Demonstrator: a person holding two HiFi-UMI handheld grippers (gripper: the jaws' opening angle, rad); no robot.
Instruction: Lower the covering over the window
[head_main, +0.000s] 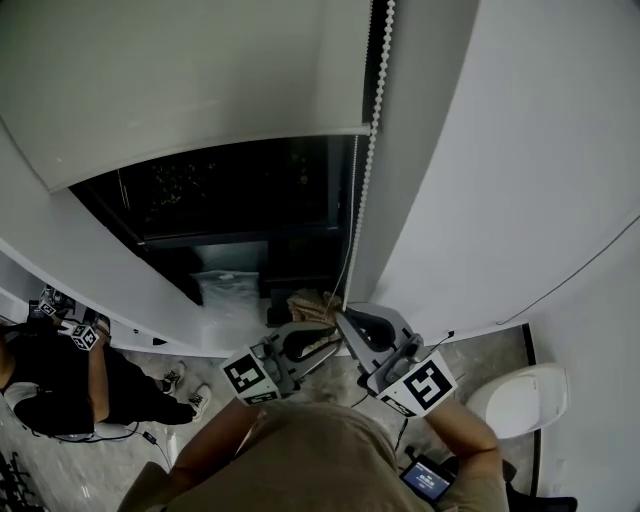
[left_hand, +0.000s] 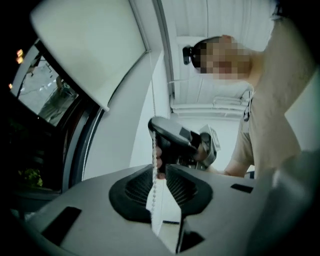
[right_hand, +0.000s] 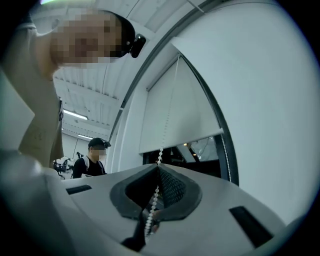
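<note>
Shoulders in a tan shirt (head_main: 300, 450) filled the bottom of the head view, with both grippers held out just ahead, close together at the window's right edge. Left gripper (left_hand: 161, 172) had its jaws together, pinched on the bead chain (head_main: 368, 150); the chain ran up out of the pads toward the right gripper (right_hand: 159, 167), which sat just above and beyond it. Right gripper's jaws were also together on the same chain, with the beads passing between the ribbed pads and rising to the blind.

Roller blind (head_main: 180, 80) hung partway down. Its bottom rail (head_main: 200, 152) sat across the window (head_main: 240, 200), and dark glass was still bare below it. The right gripper view showed the same: white fabric above, an uncovered strip of pane under the rail.

Judgement: task under way but not finished. Chain grabbed by both grippers, blind partly lowered, lower glass left to cover. More pulls on the chain looked needed, likely hand over hand, till the rail reached the sill. I couldn't tell which run of the chain loop was held.

Second person (head_main: 60, 380) stood off to the left, well apart from the window.
</note>
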